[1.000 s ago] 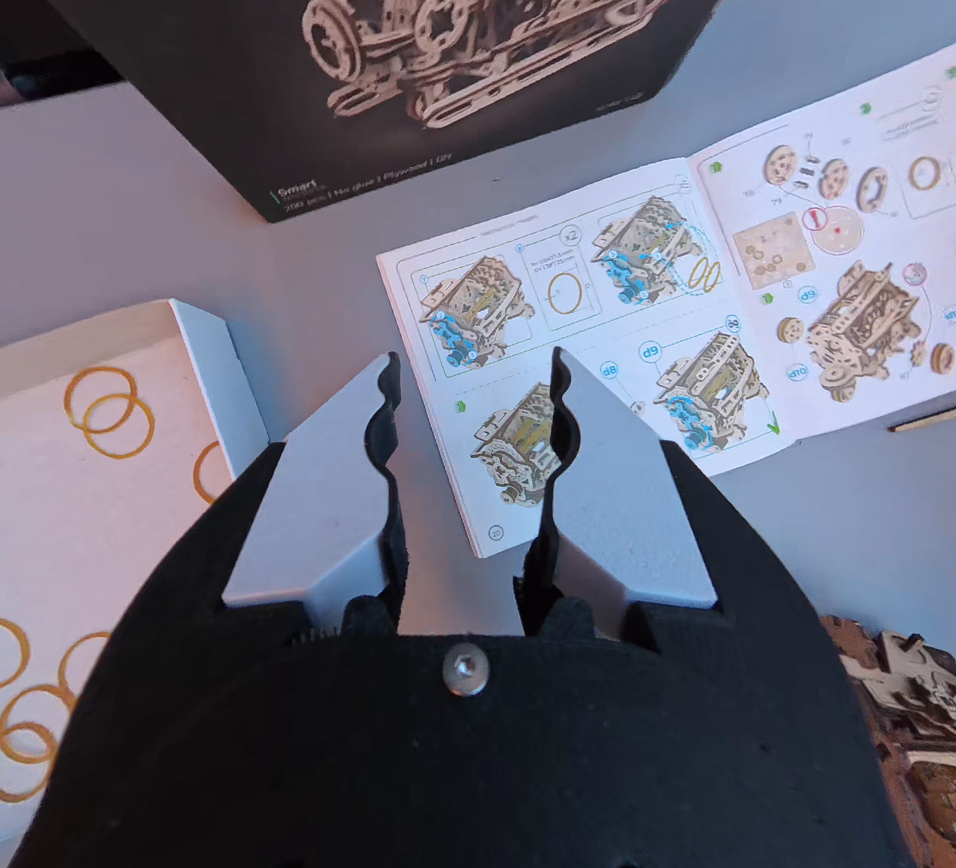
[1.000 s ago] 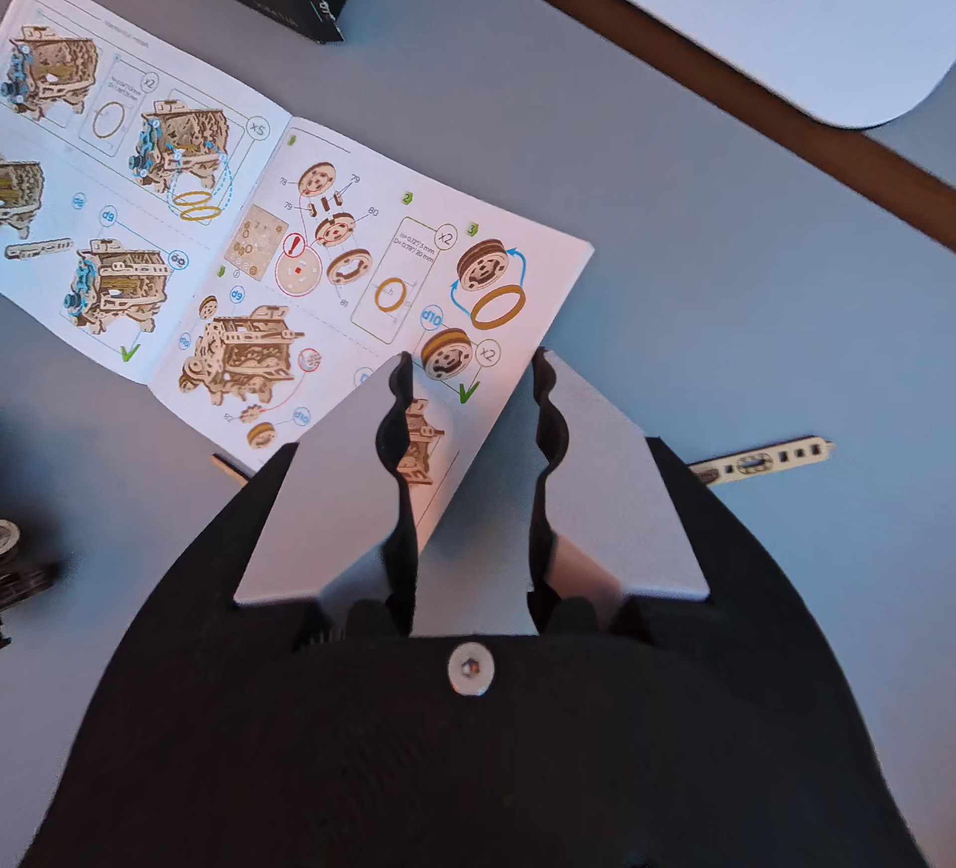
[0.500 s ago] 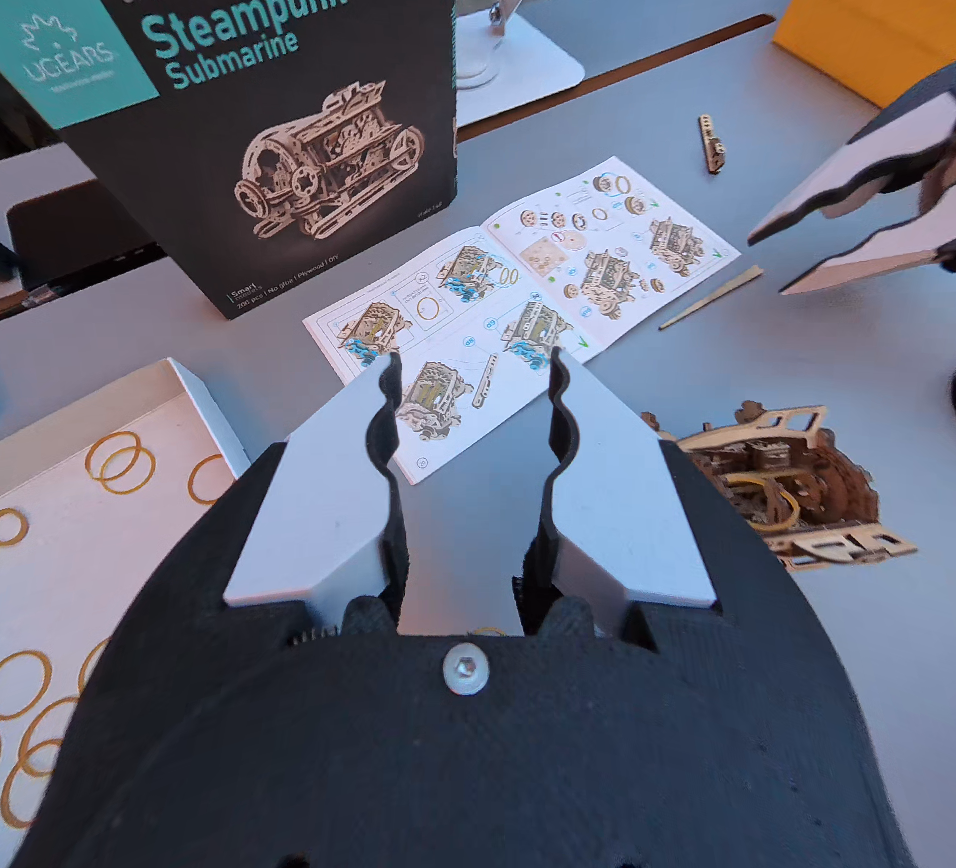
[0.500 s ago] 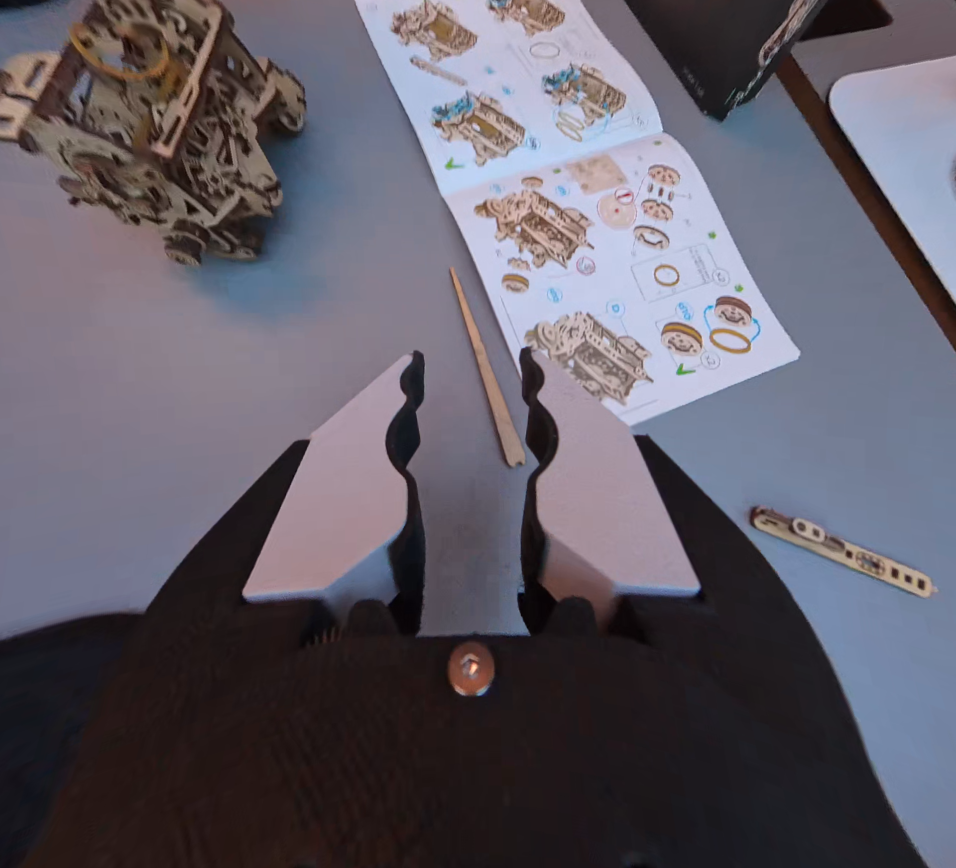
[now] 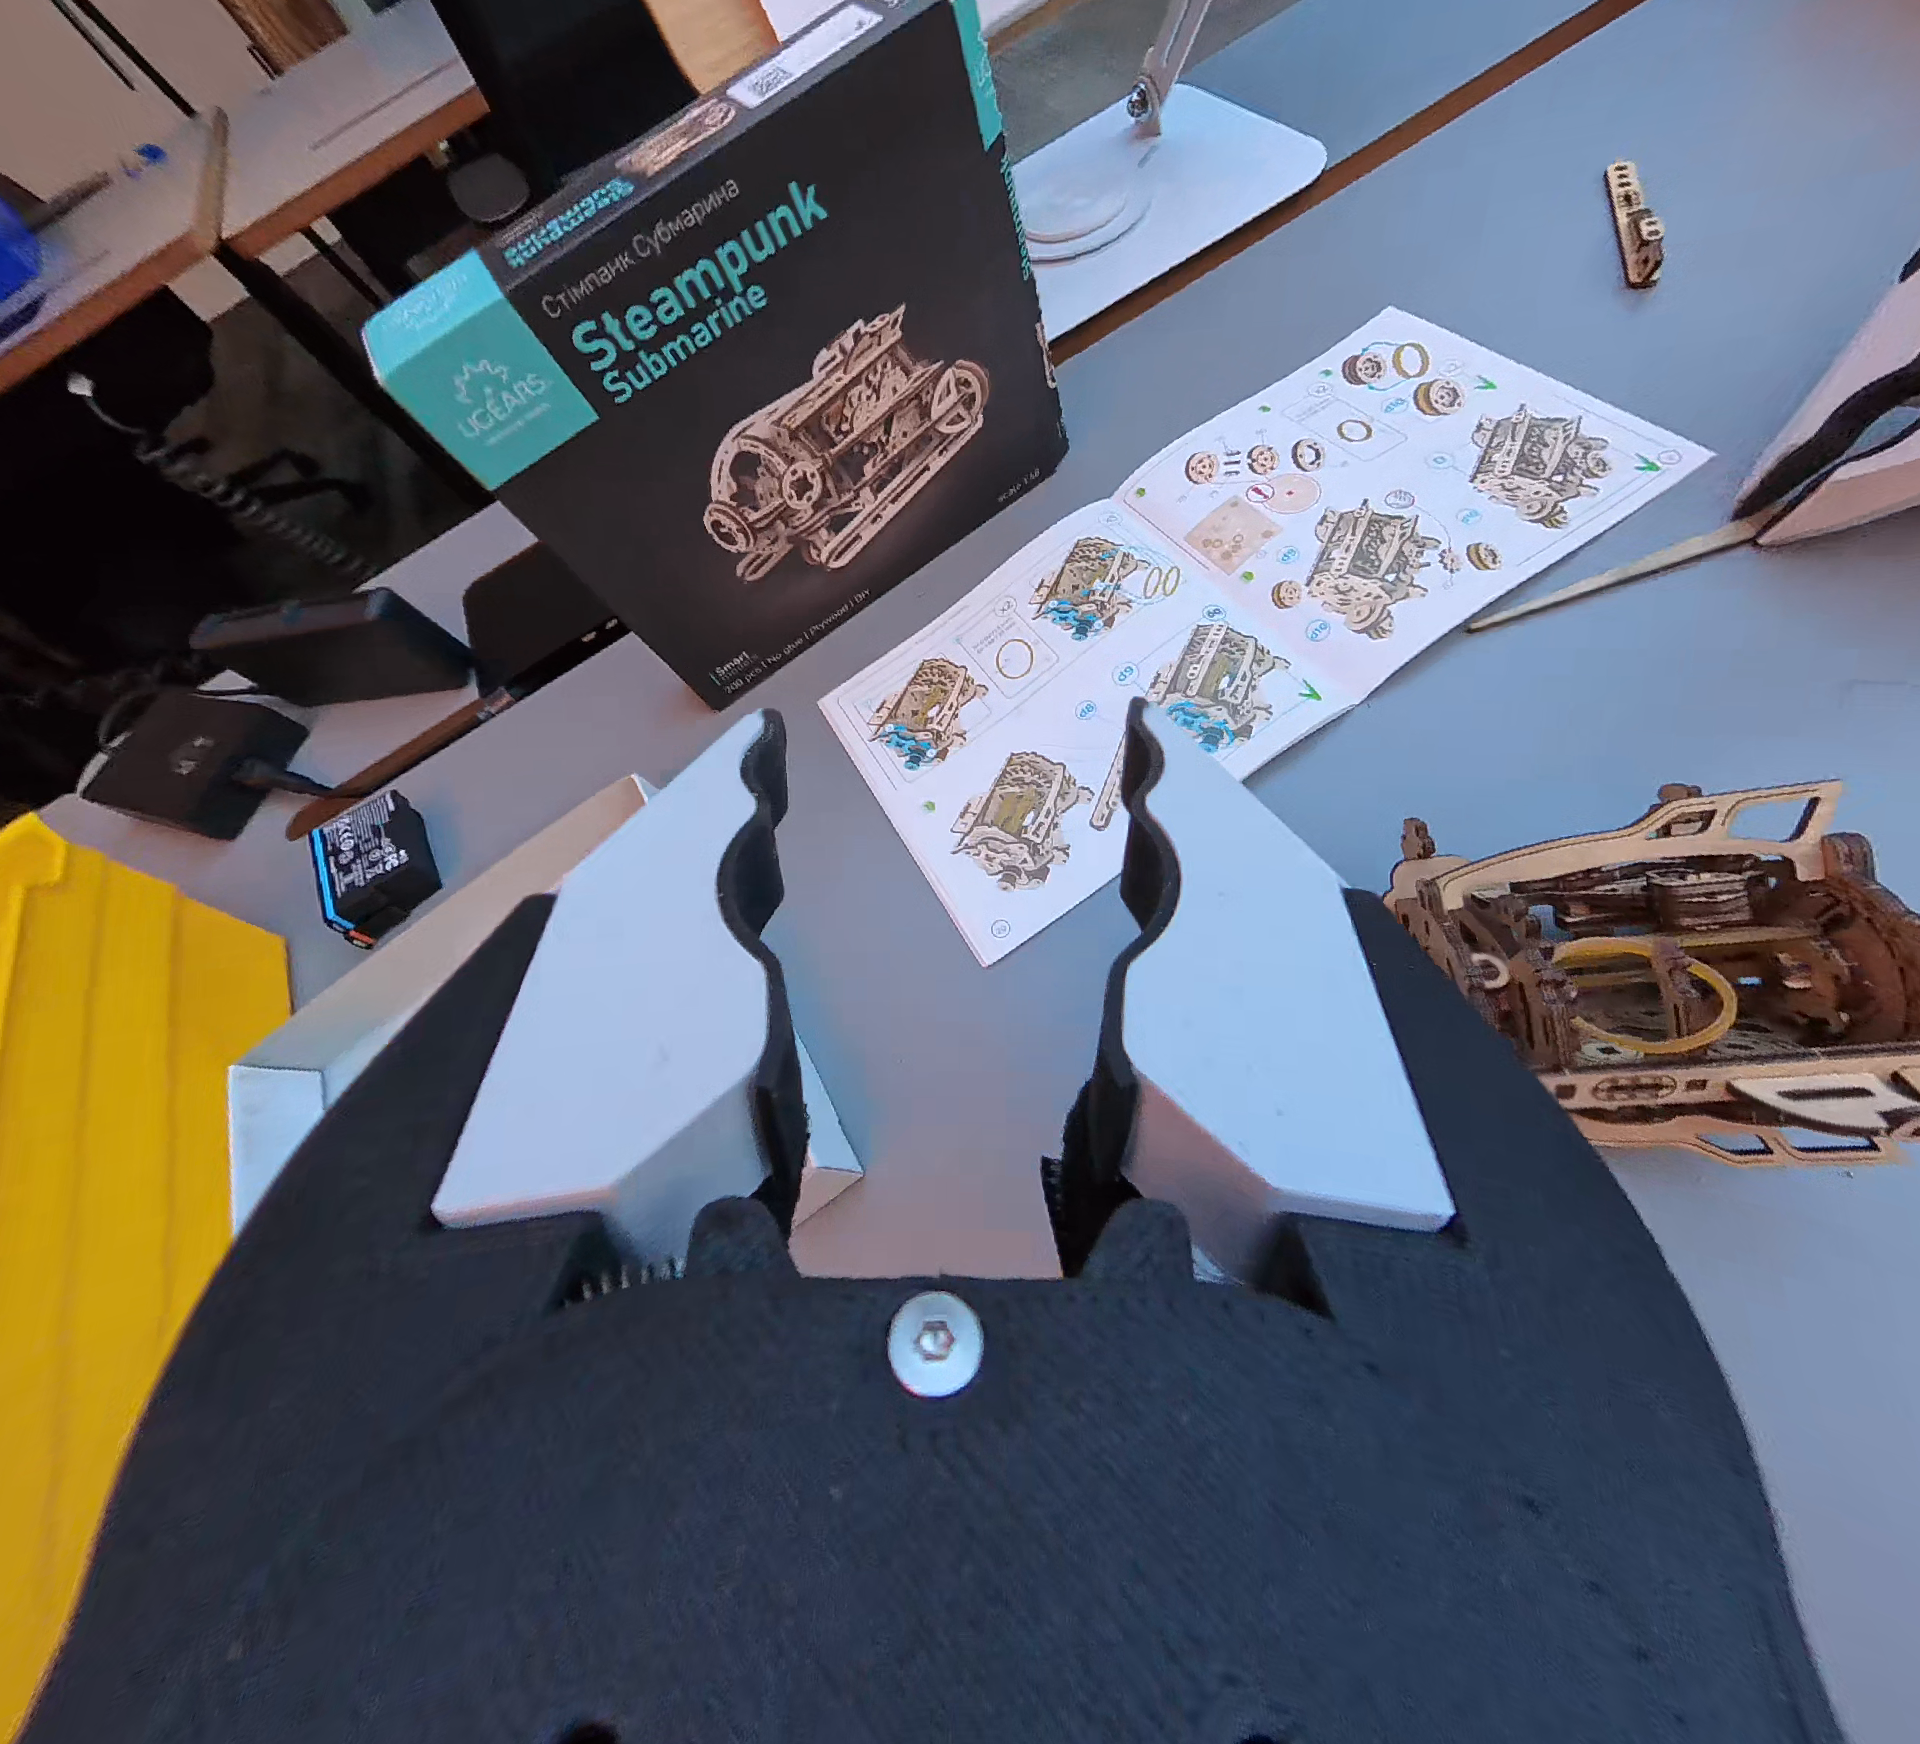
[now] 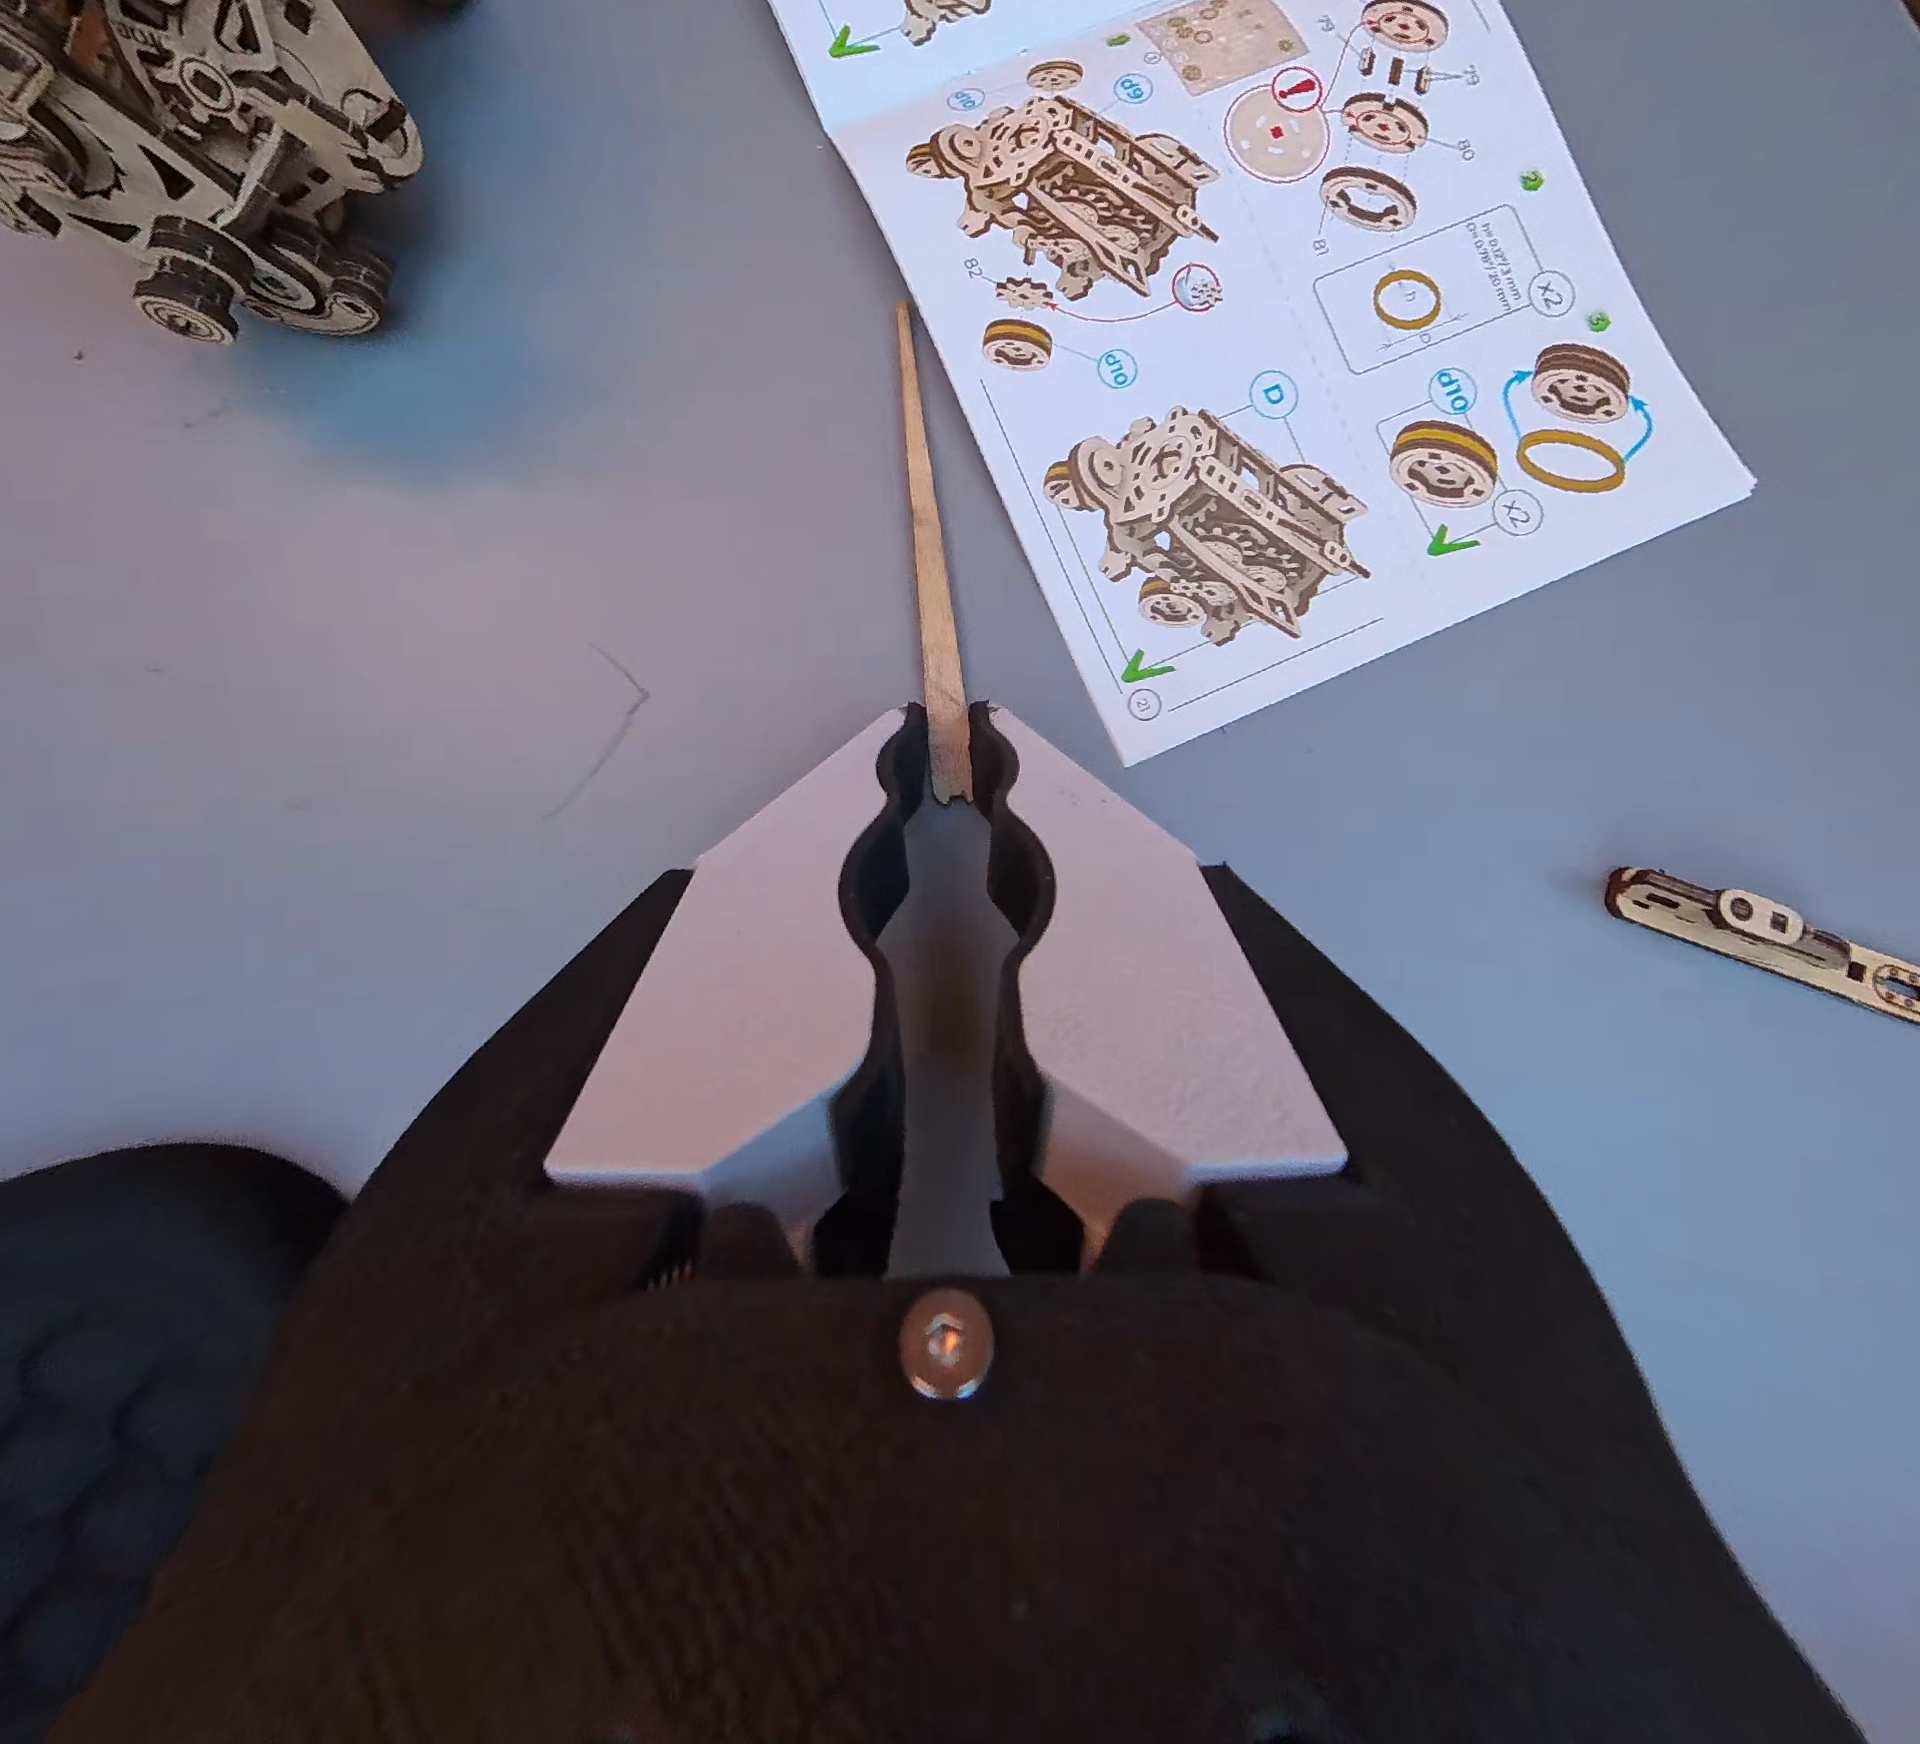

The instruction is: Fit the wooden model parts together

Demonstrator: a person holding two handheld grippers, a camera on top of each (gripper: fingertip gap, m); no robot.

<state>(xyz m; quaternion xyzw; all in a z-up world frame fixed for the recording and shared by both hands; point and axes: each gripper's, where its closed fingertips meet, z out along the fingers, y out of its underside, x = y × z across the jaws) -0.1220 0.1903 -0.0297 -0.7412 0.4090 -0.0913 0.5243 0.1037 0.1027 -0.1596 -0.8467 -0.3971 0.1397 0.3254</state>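
A partly built wooden model (image 5: 1662, 967) sits on the grey table to the right of my left gripper (image 5: 951, 728), which is open and empty above the table. In the right wrist view the model (image 6: 187, 84) is at the top left. My right gripper (image 6: 948, 712) is shut on the thick end of a thin tapered wooden stick (image 6: 925, 499), which points away along the table. The stick (image 5: 1610, 577) and the right gripper (image 5: 1849, 447) also show at the right edge of the left wrist view. A flat wooden strip part (image 6: 1766, 941) lies to the right.
An open instruction booklet (image 5: 1247, 603) lies mid-table, also in the right wrist view (image 6: 1247, 292). The dark kit box (image 5: 727, 406) stands behind it. A white tray (image 5: 281, 1102), a yellow bin (image 5: 104, 1123) and a battery (image 5: 369, 853) are at the left. The strip part (image 5: 1633, 234) lies far right. My hands' fingertips stand some 30 cm from each other. Between my left fingertips and the battery (image 5: 369, 853) there is roughly 30 cm.
My right gripper has moved down to the stick and closed on its thick end. My left gripper has drawn back and tilted up, still open.
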